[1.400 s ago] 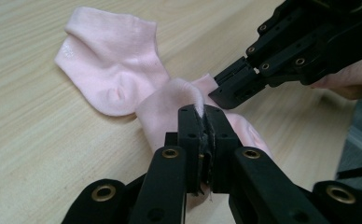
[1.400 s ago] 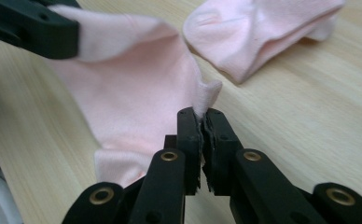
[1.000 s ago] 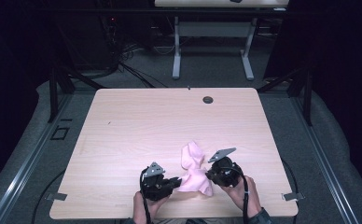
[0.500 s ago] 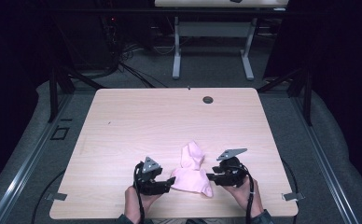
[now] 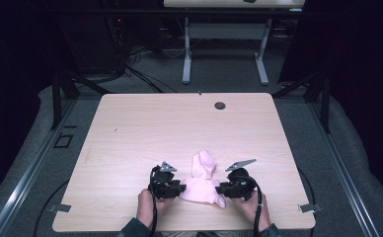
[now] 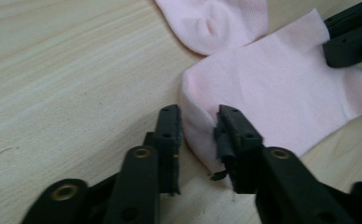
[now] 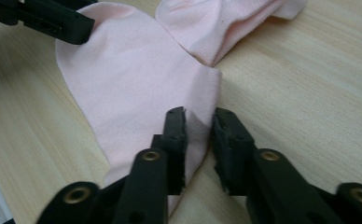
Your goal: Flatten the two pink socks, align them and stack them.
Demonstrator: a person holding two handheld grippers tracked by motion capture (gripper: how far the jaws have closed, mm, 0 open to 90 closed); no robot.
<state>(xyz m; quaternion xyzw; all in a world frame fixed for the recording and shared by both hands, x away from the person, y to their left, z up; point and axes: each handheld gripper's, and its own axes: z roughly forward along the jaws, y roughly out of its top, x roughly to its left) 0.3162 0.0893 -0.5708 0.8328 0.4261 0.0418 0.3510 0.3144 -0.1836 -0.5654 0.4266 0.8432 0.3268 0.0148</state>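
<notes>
Looks like flattening a pink cloth on the table. Lies far from the round hole, on the person's side of it and a little to its left.

Done so far, by the look of it: smoothed out the half of the cloth farthest from the hole, now flat on the wood. Not done: left the half closer to the hole in a soft lump, folded over on itself.

Holding the left gripper at the cloth's edge on the left of the hole's line. Just been closing its jaws, with a fold of that edge standing up between them. Not squeezing yet, with a gap between the jaws; only brushing the cloth on one side.

Holding the right gripper at the other edge, about straight down from the hole. Just been closing these jaws too, with a corner of the cloth between them. No tight pinch here either, and a bit of gap to see.

Left to do, most likely: shut both pairs of jaws on the edges, pull the cloth tight, then lay out the lumpy half toward the hole. About halfway there, at a guess.
</notes>
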